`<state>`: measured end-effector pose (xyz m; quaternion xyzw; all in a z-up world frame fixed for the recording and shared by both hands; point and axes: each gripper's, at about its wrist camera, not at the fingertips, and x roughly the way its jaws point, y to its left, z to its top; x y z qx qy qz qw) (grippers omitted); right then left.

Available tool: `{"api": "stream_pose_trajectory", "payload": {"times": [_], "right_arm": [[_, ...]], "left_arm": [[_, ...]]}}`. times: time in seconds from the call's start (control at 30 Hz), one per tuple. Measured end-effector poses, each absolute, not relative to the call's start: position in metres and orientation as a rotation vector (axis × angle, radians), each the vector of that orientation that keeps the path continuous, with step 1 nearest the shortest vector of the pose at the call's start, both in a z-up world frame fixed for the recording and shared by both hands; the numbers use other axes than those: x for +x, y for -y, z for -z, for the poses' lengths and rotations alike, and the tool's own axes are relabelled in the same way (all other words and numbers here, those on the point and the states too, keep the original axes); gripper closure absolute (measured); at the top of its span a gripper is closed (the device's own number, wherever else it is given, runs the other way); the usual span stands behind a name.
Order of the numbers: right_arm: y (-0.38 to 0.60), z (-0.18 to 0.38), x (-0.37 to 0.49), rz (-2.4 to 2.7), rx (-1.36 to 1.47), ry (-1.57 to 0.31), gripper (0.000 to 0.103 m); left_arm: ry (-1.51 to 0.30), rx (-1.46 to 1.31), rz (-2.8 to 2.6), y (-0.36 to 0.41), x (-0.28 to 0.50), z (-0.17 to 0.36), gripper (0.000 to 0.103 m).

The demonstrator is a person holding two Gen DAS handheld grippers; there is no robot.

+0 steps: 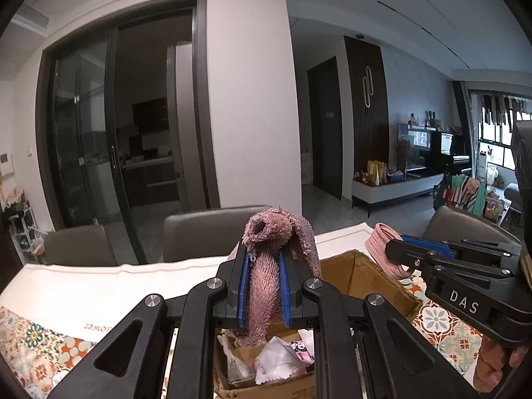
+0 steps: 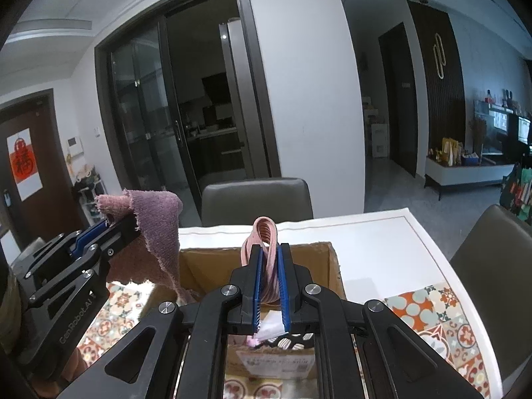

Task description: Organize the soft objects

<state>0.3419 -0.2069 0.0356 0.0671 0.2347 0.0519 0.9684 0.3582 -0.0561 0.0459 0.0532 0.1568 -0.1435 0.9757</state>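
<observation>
Over the open cardboard box [image 2: 334,266], the left gripper [image 1: 264,286] pinches a fuzzy pink cloth [image 1: 266,266], and at its three o'clock the right gripper [image 2: 269,282] is clamped on a pink ribbed band [image 2: 266,232]. I'd lower each inside the box walls before letting go, so nothing drapes over the rim.

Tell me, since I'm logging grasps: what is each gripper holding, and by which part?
The left gripper pinches a fuzzy pink cloth by a bunched fold, its end sticking up past the fingers. The right gripper clamps a pink ribbed band around its lower part.
</observation>
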Motion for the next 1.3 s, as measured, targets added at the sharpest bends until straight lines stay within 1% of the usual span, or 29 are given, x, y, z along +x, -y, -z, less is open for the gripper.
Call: {"api": "stream_pose_trajectory", "payload": {"times": [0.23,0.5,0.53,0.57,0.6,0.63,0.67,0.7,0.73,0.77,0.8,1.0,1.1,1.3], "right_arm": [[0.21,-0.011,0.363,-0.099,0.138,-0.552,0.092],[0.213,0.014,0.379,-0.091,0.121,-0.634,0.092],[0.213,0.016,0.38,-0.093,0.121,-0.642,0.092],[0.213,0.018,0.381,-0.095,0.119,-0.65,0.092],[0.213,0.02,0.382,-0.097,0.119,-0.66,0.092],[0.214,0.021,0.383,-0.099,0.118,-0.668,0.092],[0.214,0.023,0.384,-0.1,0.117,-0.678,0.091],[0.214,0.024,0.386,-0.103,0.116,-0.686,0.088],[0.213,0.024,0.387,-0.109,0.113,-0.694,0.084],[0.213,0.025,0.387,-0.109,0.115,-0.697,0.071],[0.214,0.024,0.386,-0.102,0.119,-0.69,0.065],[0.215,0.017,0.372,-0.082,0.106,-0.667,0.065],[0.213,0.012,0.359,-0.08,0.094,-0.658,0.064],[0.21,-0.008,0.323,-0.056,0.083,-0.599,0.056]], "left_arm": [[-0.426,0.116,0.316,0.066,0.385,-0.02,0.085],[-0.519,0.157,0.321,0.077,0.397,0.003,0.082],[-0.522,0.16,0.318,0.078,0.396,0.004,0.08],[-0.524,0.165,0.315,0.079,0.397,0.005,0.074],[-0.523,0.17,0.312,0.079,0.396,0.005,0.072],[-0.519,0.174,0.309,0.079,0.395,0.005,0.065],[-0.521,0.178,0.304,0.08,0.395,0.005,0.054],[-0.526,0.181,0.302,0.08,0.395,0.005,0.049],[-0.525,0.184,0.301,0.08,0.394,0.005,0.046],[-0.523,0.186,0.299,0.078,0.394,0.004,0.046],[-0.518,0.193,0.288,0.078,0.392,0.003,0.046],[-0.5,0.187,0.229,0.069,0.374,-0.004,0.043],[-0.487,0.172,0.205,0.064,0.361,-0.009,0.038],[-0.454,0.139,0.161,0.052,0.322,-0.025,0.036]]}}
